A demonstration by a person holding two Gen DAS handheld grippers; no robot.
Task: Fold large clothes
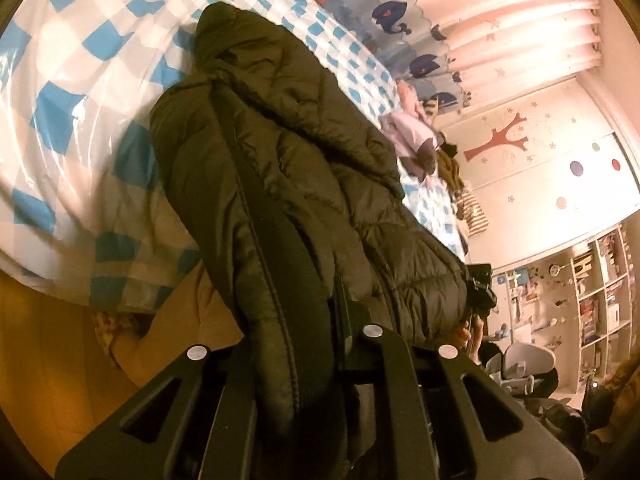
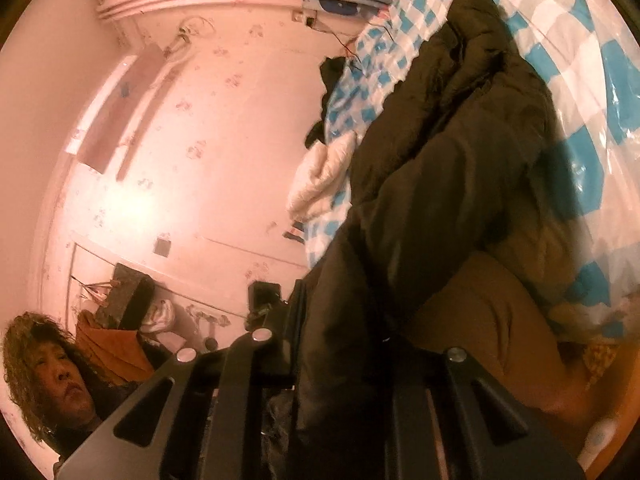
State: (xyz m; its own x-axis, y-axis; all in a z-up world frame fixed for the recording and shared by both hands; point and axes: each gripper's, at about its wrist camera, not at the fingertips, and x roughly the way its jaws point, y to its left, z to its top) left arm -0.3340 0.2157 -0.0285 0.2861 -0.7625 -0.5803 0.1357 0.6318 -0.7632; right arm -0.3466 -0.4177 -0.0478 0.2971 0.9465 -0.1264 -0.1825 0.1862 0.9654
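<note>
Over checkered bed (image 1: 80, 80), both grippers' fingers clamped on dark puffer jacket (image 1: 280, 152)

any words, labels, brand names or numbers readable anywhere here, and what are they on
None can be read.
Dark puffer jacket: no label or brand shows in either view.
Shelf unit: the books and boxes are too small and blurred to read.
Curtain and wall: only pictures of whales, stars, a tree and dots, no text.
</note>
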